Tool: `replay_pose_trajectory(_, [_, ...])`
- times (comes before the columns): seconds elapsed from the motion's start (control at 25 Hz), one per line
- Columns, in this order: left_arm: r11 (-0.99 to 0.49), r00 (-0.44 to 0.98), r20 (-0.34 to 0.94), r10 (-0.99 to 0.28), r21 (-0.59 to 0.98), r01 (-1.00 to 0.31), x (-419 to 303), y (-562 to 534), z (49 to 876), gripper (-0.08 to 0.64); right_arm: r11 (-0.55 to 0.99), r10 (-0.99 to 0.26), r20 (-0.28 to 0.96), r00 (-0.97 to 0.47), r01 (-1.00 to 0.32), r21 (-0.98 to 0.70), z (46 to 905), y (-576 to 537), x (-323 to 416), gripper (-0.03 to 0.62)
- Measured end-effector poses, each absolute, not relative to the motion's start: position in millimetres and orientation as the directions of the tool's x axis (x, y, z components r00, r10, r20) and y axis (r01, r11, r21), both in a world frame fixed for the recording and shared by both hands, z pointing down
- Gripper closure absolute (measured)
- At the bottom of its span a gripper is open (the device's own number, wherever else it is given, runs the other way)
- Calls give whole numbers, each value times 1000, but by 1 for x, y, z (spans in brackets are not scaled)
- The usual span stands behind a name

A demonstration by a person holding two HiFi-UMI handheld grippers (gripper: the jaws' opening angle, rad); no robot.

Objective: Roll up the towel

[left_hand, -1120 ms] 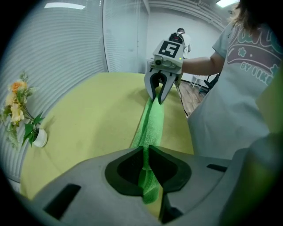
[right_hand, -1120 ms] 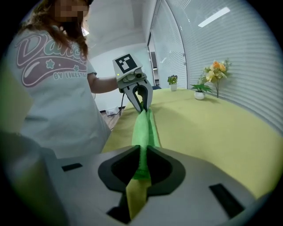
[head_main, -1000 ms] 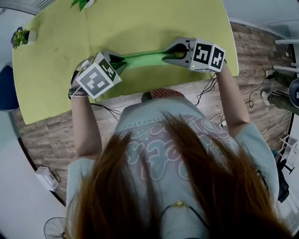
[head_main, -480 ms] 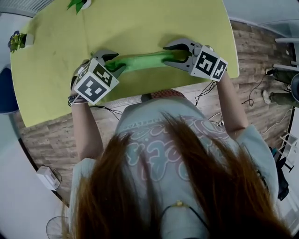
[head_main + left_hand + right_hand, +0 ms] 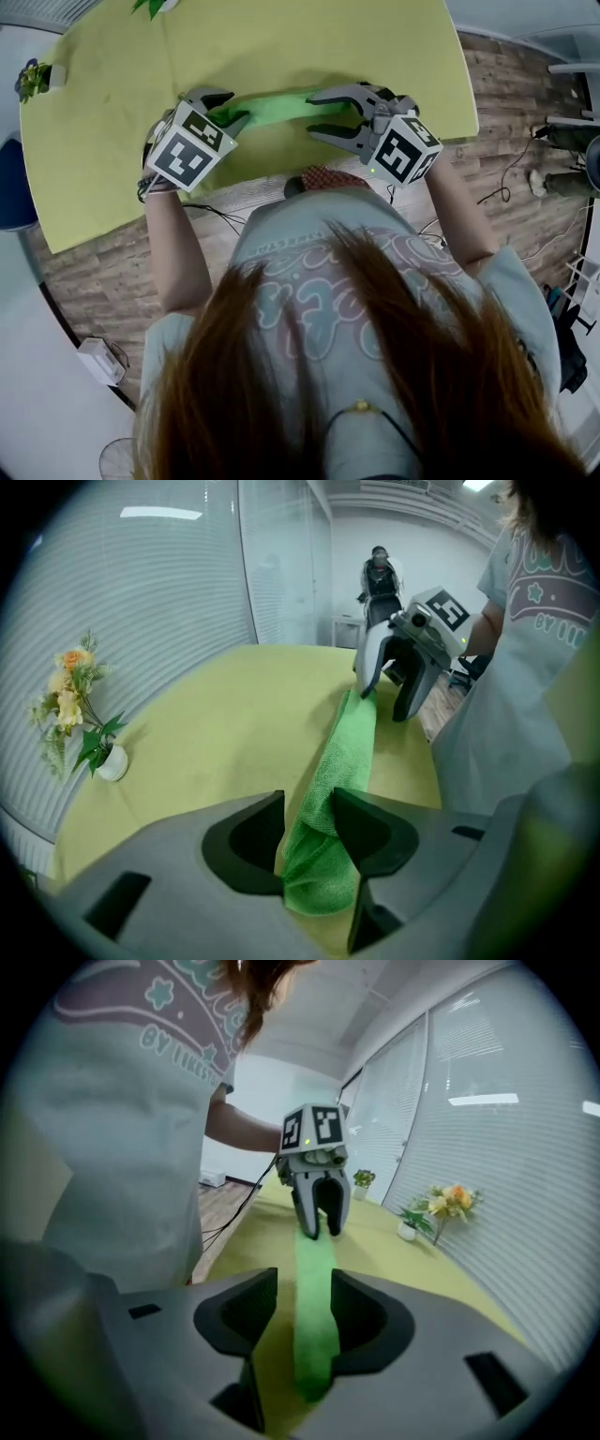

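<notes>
The green towel (image 5: 281, 108) lies as a long narrow strip on the yellow-green table (image 5: 112, 169). My left gripper (image 5: 225, 108) is at its left end and my right gripper (image 5: 317, 112) at its right end. In the left gripper view the left gripper (image 5: 307, 803) is open, and the bunched end of the towel (image 5: 352, 742) lies loose between its jaws. In the right gripper view the right gripper (image 5: 305, 1283) has its jaws opening. The towel (image 5: 309, 1251) runs between them with table showing at one side. Each gripper view shows the other gripper at the strip's far end.
Small potted plants stand at the table's far left edge (image 5: 37, 75) and at its far edge (image 5: 155, 7). A flower pot (image 5: 89, 724) shows in the left gripper view. The person's body is close against the table's near edge. Cables lie on the wooden floor (image 5: 497, 187).
Both grippers have opened off the towel's ends, and the strip has gone slack on the table. The right gripper has rolled and drawn back toward the near edge.
</notes>
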State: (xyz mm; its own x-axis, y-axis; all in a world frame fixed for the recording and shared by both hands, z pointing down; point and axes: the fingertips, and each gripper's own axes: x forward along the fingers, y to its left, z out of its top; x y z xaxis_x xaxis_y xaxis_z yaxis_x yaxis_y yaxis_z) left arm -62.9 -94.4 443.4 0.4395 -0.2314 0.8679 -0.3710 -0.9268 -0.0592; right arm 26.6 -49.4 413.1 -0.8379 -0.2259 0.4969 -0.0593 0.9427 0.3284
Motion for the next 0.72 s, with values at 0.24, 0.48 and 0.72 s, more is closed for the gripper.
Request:
replay_pose_trajectory(0.24, [-898,491,804,-334,-114,-424,-66,-91,431,393,940,-277,605,-746,-80,333,444,-61,19,422])
replay_pose_trajectory(0.48, [-917,616,689,-383,-202,-344,-40,-69,390,393,960,-237,637,-733,-75,271,447,-65,19,428])
replay_pose_trajectory(0.72, [-942,553,775,-306,-163,-293,-31,-67,430,393,979,-195,630,-752,-111,171,445,-69,19,430])
